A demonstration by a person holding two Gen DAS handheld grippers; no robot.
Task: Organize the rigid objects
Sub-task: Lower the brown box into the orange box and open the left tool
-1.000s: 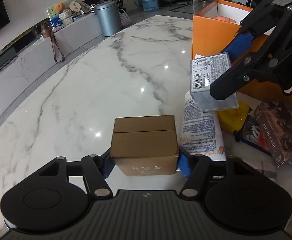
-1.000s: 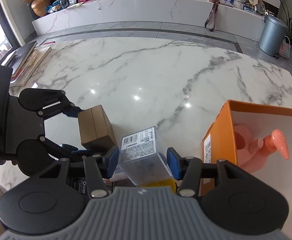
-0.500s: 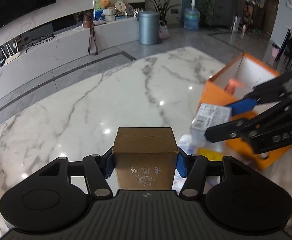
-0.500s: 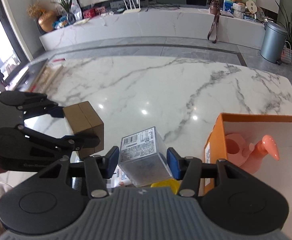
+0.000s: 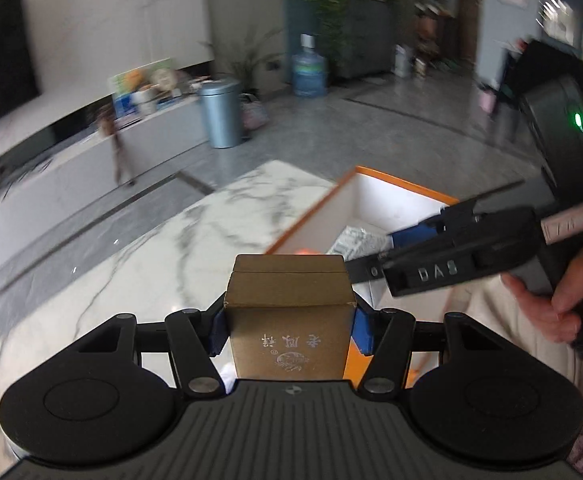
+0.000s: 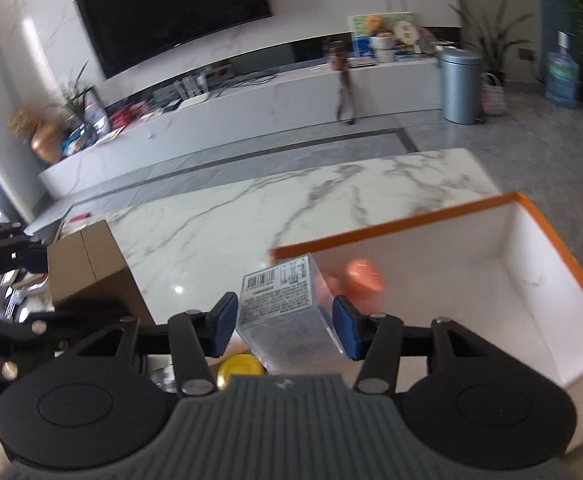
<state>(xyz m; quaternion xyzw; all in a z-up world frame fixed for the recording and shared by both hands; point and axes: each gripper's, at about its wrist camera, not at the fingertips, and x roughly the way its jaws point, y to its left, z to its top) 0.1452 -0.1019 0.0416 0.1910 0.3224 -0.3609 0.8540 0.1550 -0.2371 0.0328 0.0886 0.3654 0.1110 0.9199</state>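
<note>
Left wrist view, left claw [image 5: 289,330]: pinching the brown cardboard box [image 5: 289,312] by its sides, lifted clear of the marble tabletop [image 5: 195,240].
Left wrist view, orange bin [image 5: 375,208]: open, just behind the box; the right claw [image 5: 375,254] reaches over it.
Right wrist view, right claw [image 6: 285,320]: clamped on the clear labelled box [image 6: 283,308], held above the orange bin's [image 6: 531,280] near rim.
Right wrist view, inside the bin: a blurred pink item [image 6: 361,274].

Brown cardboard box [image 5: 289,300], white grey-veined marble tabletop [image 6: 219,232], orange open carton [image 6: 547,224] (white inside), blue gripper pads [image 6: 223,324].
</note>
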